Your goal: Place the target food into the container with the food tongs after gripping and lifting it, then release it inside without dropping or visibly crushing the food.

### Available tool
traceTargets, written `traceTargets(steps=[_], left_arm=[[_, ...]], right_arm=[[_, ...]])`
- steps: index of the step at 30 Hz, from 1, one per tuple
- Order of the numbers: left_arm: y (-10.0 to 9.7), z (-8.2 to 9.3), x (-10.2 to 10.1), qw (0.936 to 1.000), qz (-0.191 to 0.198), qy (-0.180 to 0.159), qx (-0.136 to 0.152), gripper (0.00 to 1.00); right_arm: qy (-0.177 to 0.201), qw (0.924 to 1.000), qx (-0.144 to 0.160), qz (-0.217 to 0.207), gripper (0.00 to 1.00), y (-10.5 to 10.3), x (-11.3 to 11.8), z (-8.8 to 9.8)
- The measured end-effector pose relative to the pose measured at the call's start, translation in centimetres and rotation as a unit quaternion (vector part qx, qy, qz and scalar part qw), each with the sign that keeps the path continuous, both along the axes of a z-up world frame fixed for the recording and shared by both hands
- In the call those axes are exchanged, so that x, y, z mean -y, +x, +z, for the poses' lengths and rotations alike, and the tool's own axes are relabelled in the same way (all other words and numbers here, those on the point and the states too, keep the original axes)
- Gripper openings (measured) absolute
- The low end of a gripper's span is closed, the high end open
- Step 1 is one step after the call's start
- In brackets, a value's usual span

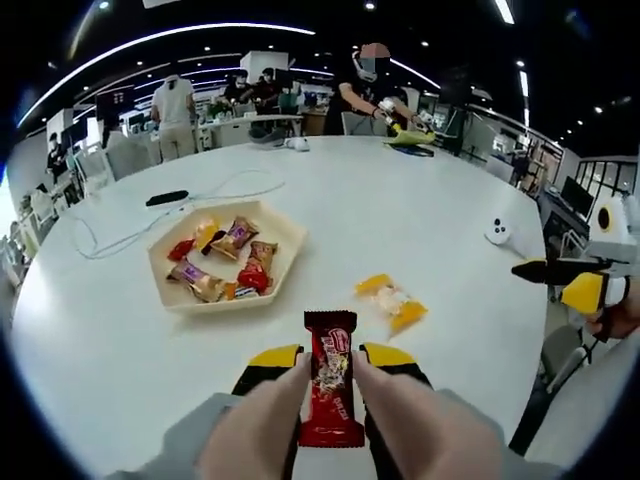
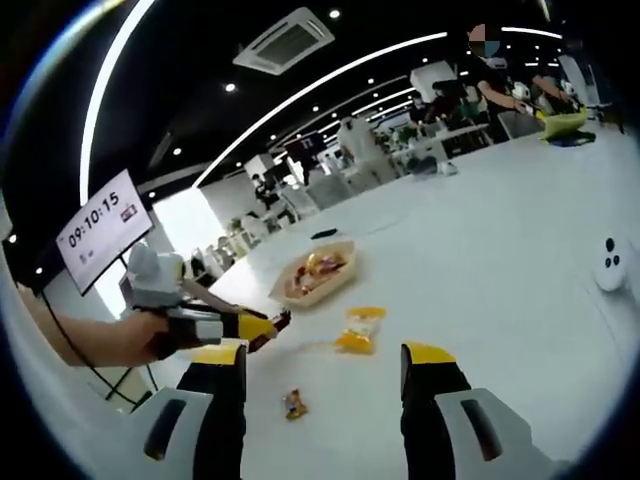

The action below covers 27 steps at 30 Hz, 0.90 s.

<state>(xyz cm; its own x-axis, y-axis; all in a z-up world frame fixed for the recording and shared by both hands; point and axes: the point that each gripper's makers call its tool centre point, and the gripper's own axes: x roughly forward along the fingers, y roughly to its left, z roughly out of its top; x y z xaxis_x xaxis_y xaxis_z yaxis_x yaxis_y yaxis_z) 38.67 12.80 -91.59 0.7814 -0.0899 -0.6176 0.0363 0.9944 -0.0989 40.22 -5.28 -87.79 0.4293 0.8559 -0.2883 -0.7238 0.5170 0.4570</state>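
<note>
While the left claw (image 1: 331,362) pinches a red, glossy candy bar (image 1: 331,390) lengthwise, the right claw (image 2: 322,358) gapes empty.

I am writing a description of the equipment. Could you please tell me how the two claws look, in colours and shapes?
The left claw has two black jaws with yellow tips and pale beige pads along their inner sides; its base is grey. In the right gripper view it also shows a white box-like body. The right claw has black jaws with yellow tips rising from grey housings, each with a dark slot.

Red snack bar (image 1: 331,377) upright off table, hexagonal tray (image 1: 285,236) holding sweets
</note>
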Motion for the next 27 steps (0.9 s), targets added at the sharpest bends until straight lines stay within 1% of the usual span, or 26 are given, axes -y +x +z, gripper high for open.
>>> traceTargets(steps=[5, 10, 13, 15, 19, 22, 27], left_arm=[[-0.1, 0.8, -1.1, 0.9999, 0.013, -0.004, 0.008, 0.20], [0.0, 2.1, -2.7, 0.9994, 0.025, -0.007, 0.021, 0.20], [0.2, 2.9, -3.8, 0.9990, 0.034, -0.009, 0.029, 0.20], [0.2, 3.3, -4.2, 0.9989, 0.035, -0.011, 0.029, 0.19], [0.2, 3.7, -5.1, 0.9987, 0.037, -0.014, 0.031, 0.19], [0.1, 4.3, -5.5, 0.9981, 0.046, -0.021, 0.036, 0.19], [0.1, 4.6, -6.3, 0.9978, 0.052, -0.019, 0.038, 0.19]], right_arm=[[0.001, 1.0000, 0.001, -0.006, 0.63, -0.2, 0.0, 0.1], [0.003, 0.9999, 0.004, -0.011, 0.63, 0.0, 0.0, 0.5], [0.000, 1.0000, 0.003, -0.005, 0.63, -0.3, -0.4, 0.5], [0.000, 1.0000, 0.005, 0.000, 0.63, -0.4, -0.5, 0.6], [0.000, 1.0000, 0.004, 0.006, 0.63, -0.5, -0.8, 0.5], [-0.001, 0.9999, 0.003, 0.010, 0.63, -0.7, -1.0, 0.3], [-0.002, 1.0000, 0.003, 0.007, 0.63, -0.7, -0.6, 0.2]])
